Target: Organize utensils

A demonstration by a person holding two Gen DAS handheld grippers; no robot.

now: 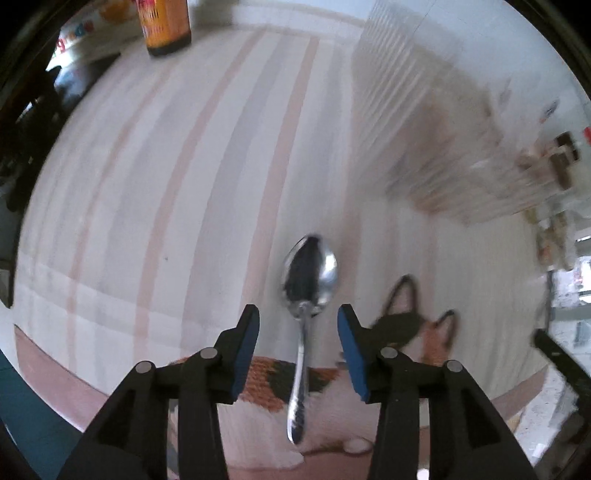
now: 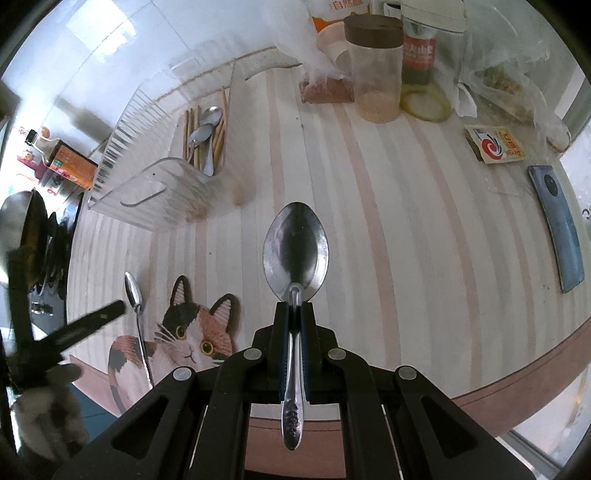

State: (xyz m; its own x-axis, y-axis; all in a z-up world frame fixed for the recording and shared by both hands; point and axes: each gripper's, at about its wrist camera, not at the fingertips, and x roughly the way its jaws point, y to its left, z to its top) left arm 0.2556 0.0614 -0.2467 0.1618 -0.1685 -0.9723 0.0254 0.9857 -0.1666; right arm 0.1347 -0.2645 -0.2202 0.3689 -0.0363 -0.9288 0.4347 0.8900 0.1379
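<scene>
A steel spoon [image 1: 309, 275] lies on the striped cat-print tablecloth [image 1: 166, 184], its handle running back between the fingers of my left gripper [image 1: 297, 314]. That gripper stands open, both blue pads [image 1: 245, 350] clear of the spoon. In the right wrist view the same spoon [image 2: 133, 295] lies beside the cat picture, with a black finger of the left gripper [image 2: 88, 325] next to it. My right gripper [image 2: 294, 304] is shut on the handle of a second spoon [image 2: 295, 247], held above the cloth. A clear ribbed organizer tray [image 2: 147, 184] at the left holds spoons and chopsticks [image 2: 207, 133].
An orange-labelled bottle [image 1: 166, 26] stands at the far edge. A brown-lidded jar [image 2: 376, 70], bags, a tape ring [image 2: 424, 103], a red-and-yellow packet [image 2: 495, 144] and a phone [image 2: 557, 229] crowd the back and right. The round table's edge [image 2: 517, 369] curves close in front.
</scene>
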